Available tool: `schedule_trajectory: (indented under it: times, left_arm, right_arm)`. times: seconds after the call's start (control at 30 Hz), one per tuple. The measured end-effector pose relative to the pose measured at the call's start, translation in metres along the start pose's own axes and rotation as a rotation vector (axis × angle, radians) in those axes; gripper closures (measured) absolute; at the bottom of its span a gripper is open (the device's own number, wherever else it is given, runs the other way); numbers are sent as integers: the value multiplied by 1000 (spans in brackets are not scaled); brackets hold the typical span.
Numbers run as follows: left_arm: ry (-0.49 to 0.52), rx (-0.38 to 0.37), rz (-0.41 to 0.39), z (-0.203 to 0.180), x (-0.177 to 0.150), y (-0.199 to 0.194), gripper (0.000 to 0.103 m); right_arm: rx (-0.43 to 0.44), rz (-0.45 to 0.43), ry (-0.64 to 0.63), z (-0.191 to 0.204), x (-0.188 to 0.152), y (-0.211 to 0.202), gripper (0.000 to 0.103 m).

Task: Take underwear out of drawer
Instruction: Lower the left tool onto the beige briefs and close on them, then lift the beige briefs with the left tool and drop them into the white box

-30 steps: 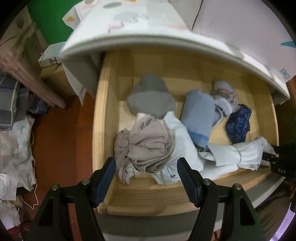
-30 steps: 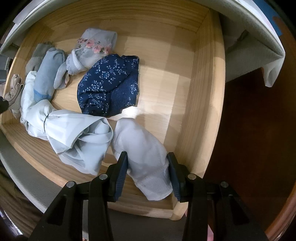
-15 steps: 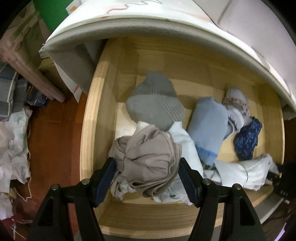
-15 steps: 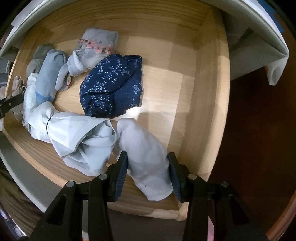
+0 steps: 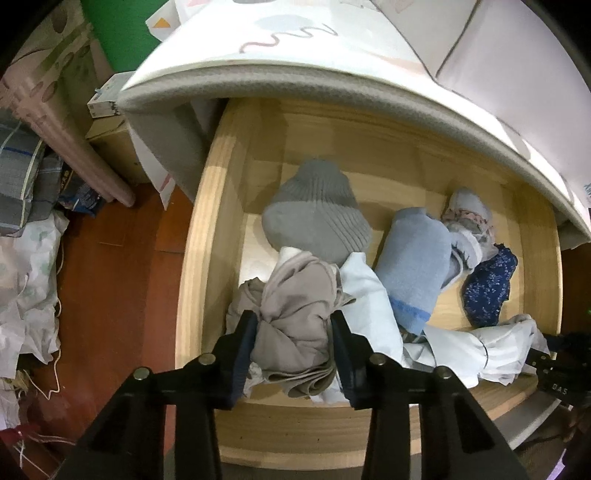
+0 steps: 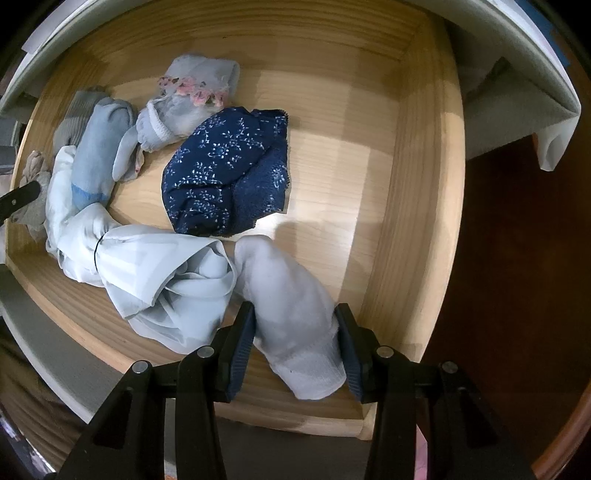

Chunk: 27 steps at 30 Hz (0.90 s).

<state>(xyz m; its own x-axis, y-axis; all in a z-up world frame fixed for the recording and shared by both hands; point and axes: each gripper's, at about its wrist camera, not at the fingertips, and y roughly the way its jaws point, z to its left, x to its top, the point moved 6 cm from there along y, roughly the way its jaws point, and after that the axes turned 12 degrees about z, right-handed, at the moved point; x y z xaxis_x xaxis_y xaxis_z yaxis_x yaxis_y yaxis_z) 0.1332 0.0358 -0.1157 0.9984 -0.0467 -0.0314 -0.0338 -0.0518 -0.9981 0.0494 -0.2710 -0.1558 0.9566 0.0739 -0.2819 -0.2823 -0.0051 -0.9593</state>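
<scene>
Underwear (image 5: 295,325), bunched beige at the drawer (image 5: 192,266)'s front-left corner, is being pinched by the left gripper (image 5: 293,334) and looks ready for lifting, while the right gripper (image 6: 295,332) is straddling a white sock (image 6: 291,314), contact unclear.

Reddish-brown wooden floor (image 5: 122,280) to the left of the pale wood furniture, with a heap of white patterned cloth and loose cords (image 5: 26,295) at the far left. Behind that, a pink rolled mat (image 5: 55,122) leaning beside folded grey checked fabric (image 5: 18,184), a small cardboard box (image 5: 110,136), a green panel (image 5: 122,33). Above, a thick white padded edge (image 5: 332,88) with pastel squiggles overhanging; same dark floor (image 6: 517,258) on the right side, lit dimly.
</scene>
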Motion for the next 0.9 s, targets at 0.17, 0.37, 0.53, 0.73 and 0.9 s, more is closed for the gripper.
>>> schedule_trajectory:
  times: [0.17,0.37,0.53,0.73,0.9]
  left_arm:
    - [1,-31,-18,3,-5,-13,72]
    - [17,-47,-39,2,-13,-29,72]
    - [23,-51,-63,1,-16,-44,73]
    - [34,-53,-96,-2,-17,-65,73]
    - [40,-75,-132,-5,-14,-92,73]
  right_arm:
    - [-6,-4,-6,-4,0,0,63]
    - [-20,-10,-12,-3,-1,-3,63]
    - [-23,-12,-5,-2,-4,-4,63]
    - [-16,-10,-4,-6,-6,-3,63]
    - [-14,-9,-5,-8,-5,-2,63]
